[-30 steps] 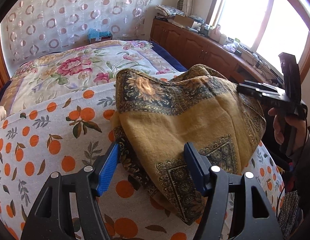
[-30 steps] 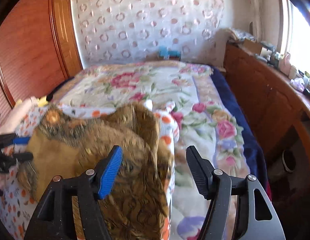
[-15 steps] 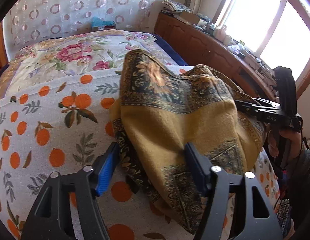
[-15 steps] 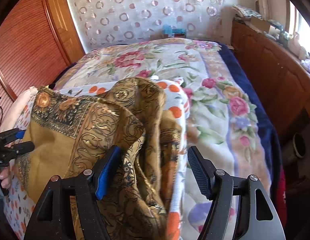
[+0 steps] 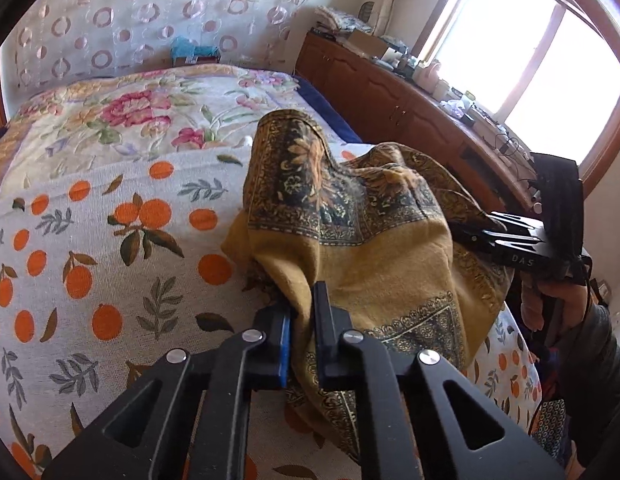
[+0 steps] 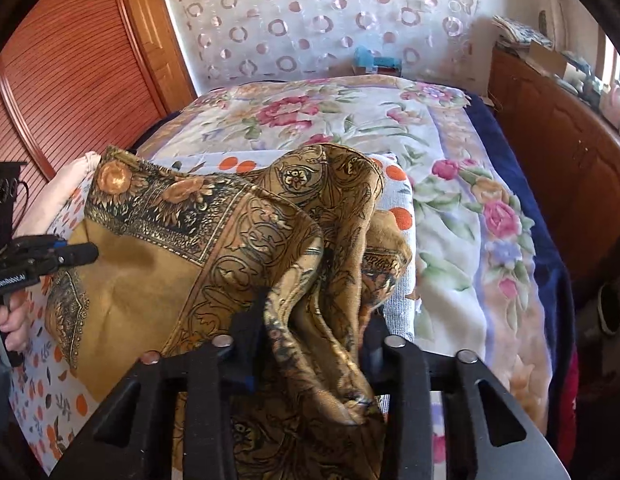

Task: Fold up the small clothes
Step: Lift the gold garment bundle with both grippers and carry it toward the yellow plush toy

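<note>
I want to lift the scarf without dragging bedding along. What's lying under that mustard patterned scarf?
The mustard patterned scarf lies crumpled on a white orange-print sheet, which lies over a floral bedspread. Whether anything else is tucked beneath its folds cannot be seen.

Mustard paisley scarf (image 5: 374,256), orange-print sheet (image 5: 109,248), floral quilt (image 6: 450,184)

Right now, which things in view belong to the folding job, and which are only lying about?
For the job:
- mustard patterned cloth
- left tool, shut on the cloth
- right tool, closing on a bunch of it
- orange-print sheet beneath

Lying about:
- floral bedspread
- teal box
- cluttered wooden counter
</note>
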The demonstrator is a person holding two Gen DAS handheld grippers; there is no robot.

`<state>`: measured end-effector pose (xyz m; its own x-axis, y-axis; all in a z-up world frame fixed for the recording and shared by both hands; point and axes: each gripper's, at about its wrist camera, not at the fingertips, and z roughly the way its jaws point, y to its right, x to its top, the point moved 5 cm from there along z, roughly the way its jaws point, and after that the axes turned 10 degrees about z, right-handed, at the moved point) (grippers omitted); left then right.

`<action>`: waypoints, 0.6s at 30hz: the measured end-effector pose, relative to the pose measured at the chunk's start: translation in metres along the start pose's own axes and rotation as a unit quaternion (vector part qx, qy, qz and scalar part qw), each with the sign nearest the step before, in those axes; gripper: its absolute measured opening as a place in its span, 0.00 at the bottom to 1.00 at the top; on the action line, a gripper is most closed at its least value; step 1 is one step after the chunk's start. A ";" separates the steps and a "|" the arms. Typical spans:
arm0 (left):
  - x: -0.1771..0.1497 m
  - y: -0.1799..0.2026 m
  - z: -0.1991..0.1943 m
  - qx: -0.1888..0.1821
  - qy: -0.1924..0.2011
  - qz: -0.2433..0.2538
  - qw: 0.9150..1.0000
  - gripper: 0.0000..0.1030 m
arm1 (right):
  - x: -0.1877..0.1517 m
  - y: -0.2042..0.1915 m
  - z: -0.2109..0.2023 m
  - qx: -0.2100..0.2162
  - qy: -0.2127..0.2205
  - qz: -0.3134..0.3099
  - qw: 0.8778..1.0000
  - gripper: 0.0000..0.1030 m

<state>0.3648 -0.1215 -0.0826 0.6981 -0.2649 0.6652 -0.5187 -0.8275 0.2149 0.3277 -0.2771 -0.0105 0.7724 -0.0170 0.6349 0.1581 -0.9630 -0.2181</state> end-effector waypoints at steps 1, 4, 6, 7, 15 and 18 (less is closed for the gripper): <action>0.001 0.002 -0.004 0.000 0.005 0.002 1.000 0.09 | 0.000 0.000 0.000 -0.001 0.000 -0.005 1.000 0.24; 0.004 0.008 -0.017 -0.007 0.020 0.011 1.000 0.08 | 0.003 -0.003 -0.009 -0.006 0.012 -0.017 1.000 0.15; 0.005 0.011 -0.027 -0.014 0.031 0.015 0.999 0.08 | 0.006 -0.011 -0.021 -0.008 0.032 -0.030 0.999 0.15; 0.006 0.014 -0.034 -0.019 0.038 0.017 0.999 0.08 | 0.007 -0.015 -0.027 -0.007 0.041 -0.036 0.998 0.14; 0.013 0.019 -0.085 -0.012 0.092 0.038 0.995 0.08 | 0.021 -0.062 -0.063 -0.003 0.098 -0.088 0.991 0.14; 0.011 0.010 -0.102 -0.004 0.105 0.037 0.994 0.08 | 0.024 -0.080 -0.066 0.004 0.104 -0.104 0.989 0.14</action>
<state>0.3171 -0.0823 -0.0001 0.5408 -0.2151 0.8131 -0.5687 -0.8058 0.1651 0.2933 -0.2183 0.0708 0.5792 0.1250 0.8056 0.3061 -0.9492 -0.0728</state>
